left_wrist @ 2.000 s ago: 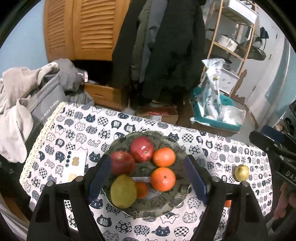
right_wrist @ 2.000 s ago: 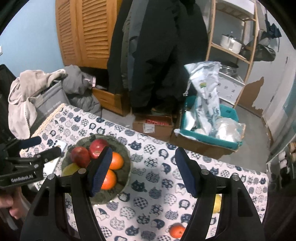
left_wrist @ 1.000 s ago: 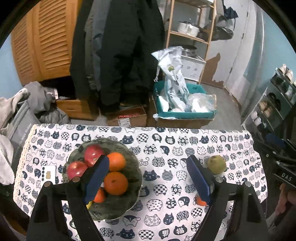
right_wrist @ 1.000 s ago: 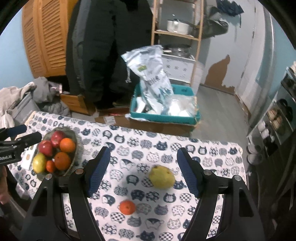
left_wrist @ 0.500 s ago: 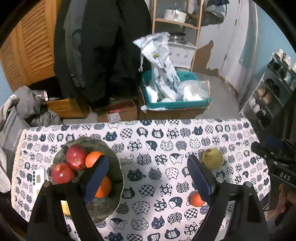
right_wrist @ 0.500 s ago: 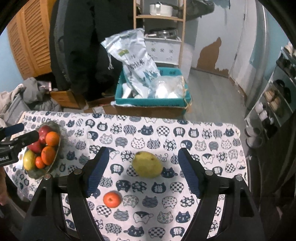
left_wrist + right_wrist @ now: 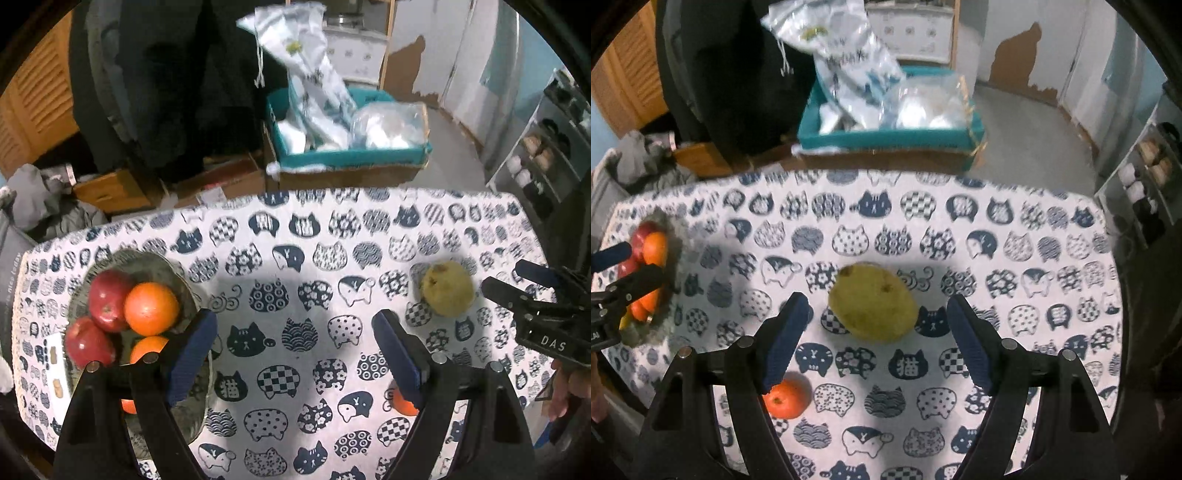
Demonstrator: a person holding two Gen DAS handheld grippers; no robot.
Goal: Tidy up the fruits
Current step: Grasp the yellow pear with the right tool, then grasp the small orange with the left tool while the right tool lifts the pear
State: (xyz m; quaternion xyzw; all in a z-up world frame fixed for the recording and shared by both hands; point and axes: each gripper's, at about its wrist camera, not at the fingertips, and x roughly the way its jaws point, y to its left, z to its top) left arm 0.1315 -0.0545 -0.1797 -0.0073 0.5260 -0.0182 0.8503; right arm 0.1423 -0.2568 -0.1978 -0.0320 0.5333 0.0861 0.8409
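Both grippers have dropped toward the tablecloth (image 7: 1015, 229) since the earlier frame; my right gripper (image 7: 879, 336), jaws just widened and empty, frames the pear (image 7: 873, 304), right of the bowl (image 7: 173, 273). Firm, heavy, bruisable: I'd pinch its broad middle. Left gripper (image 7: 295, 354) gapes empty

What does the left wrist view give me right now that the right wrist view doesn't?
Only the left wrist view shows the bowl close up, with two red apples and oranges told apart, plus a phone beside it. Only the right wrist view shows the small orange unobstructed and the pear lying ahead between the open right tongs. Both show the cat-print tablecloth, the pear, the bowl and the teal box behind.
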